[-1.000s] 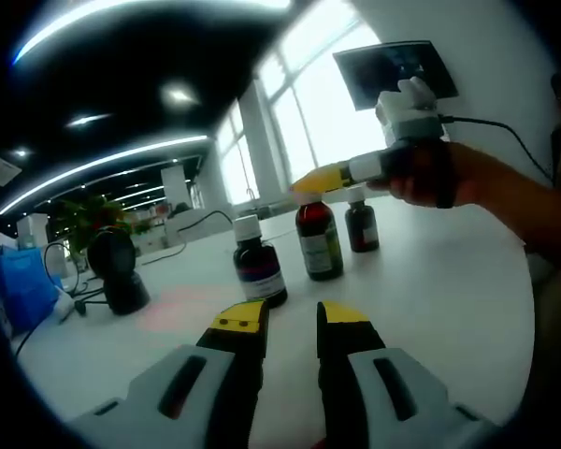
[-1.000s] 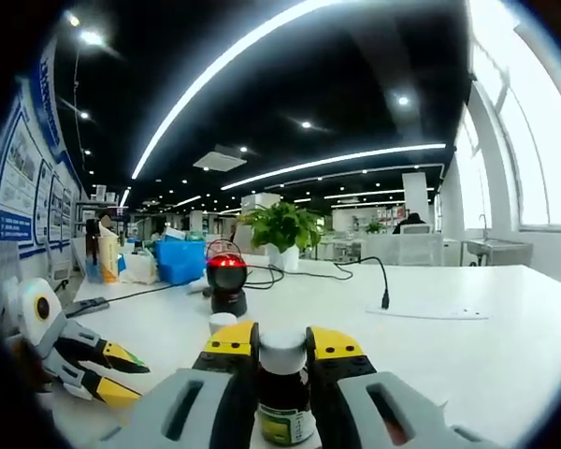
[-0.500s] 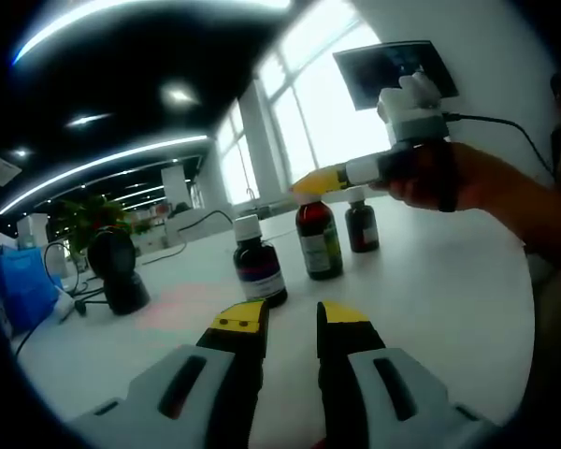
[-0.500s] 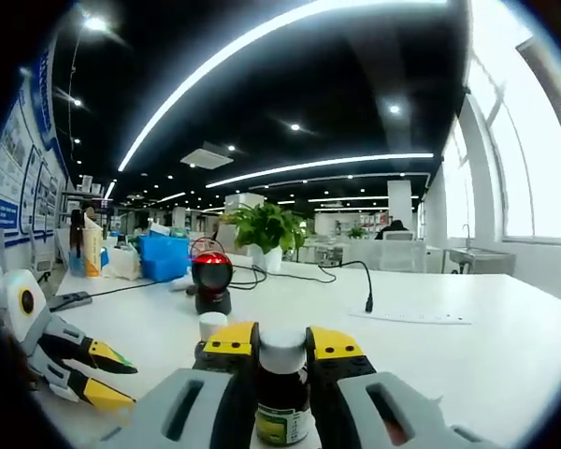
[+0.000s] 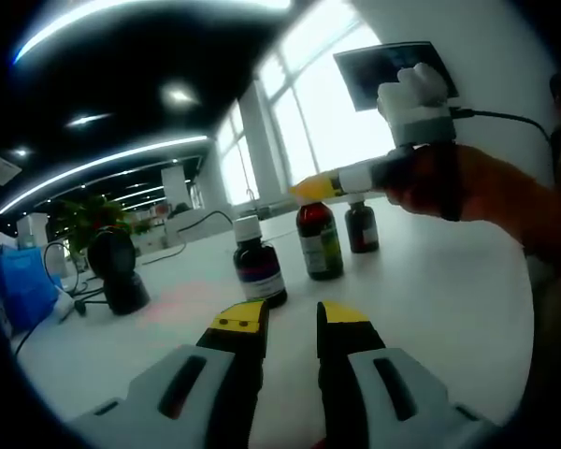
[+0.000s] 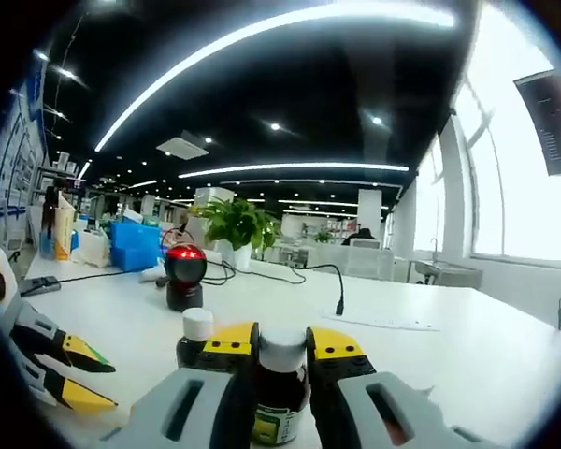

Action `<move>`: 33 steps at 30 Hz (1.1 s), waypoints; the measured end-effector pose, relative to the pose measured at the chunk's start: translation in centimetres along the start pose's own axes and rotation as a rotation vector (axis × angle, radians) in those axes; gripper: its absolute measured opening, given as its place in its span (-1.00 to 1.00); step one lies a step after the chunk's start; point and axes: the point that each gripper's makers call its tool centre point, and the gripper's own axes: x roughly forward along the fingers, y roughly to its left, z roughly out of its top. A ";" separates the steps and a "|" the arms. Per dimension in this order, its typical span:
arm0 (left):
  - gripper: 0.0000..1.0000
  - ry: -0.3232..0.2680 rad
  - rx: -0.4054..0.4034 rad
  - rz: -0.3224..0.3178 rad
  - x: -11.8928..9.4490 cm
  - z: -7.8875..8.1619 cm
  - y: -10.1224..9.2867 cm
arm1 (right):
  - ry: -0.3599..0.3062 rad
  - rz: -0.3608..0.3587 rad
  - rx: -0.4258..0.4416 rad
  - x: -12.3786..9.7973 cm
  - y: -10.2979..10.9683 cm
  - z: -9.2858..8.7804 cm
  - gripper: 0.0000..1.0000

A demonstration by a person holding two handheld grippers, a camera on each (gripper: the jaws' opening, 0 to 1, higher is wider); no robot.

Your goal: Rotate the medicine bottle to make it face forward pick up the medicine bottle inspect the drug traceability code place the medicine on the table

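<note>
Right gripper [image 6: 280,351] pinches the medicine bottle [image 6: 279,398] between its jaws, just ahead. I'd turn it slowly to find the code. Left gripper [image 5: 291,323] spread, idle over the table [image 5: 430,281].

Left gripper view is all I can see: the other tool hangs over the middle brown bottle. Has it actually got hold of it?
Observer: Yes. In the right gripper view, the right gripper has its fingers against both sides of the medicine bottle's white cap.
Operator: And that black thing on a stand to the left?
Observer: That's a scanner. Its face glows red from this side.
Operator: Anything on the table I'm missing?
Observer: A flat paper sheet lies on the table.
</note>
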 end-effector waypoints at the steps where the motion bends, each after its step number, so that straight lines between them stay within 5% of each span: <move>1: -0.73 0.000 0.000 0.000 0.0 0.0 0.0 | -0.002 -0.007 -0.006 0.0 0.0 0.0 -0.68; 17: -0.73 0.000 -0.001 0.000 0.0 0.0 0.1 | -0.004 -0.094 -0.089 0.1 -0.2 -0.1 -0.67; 33: -0.73 0.001 0.002 0.001 0.0 0.0 0.0 | -0.031 -0.085 -0.057 -0.1 -0.3 0.4 -0.63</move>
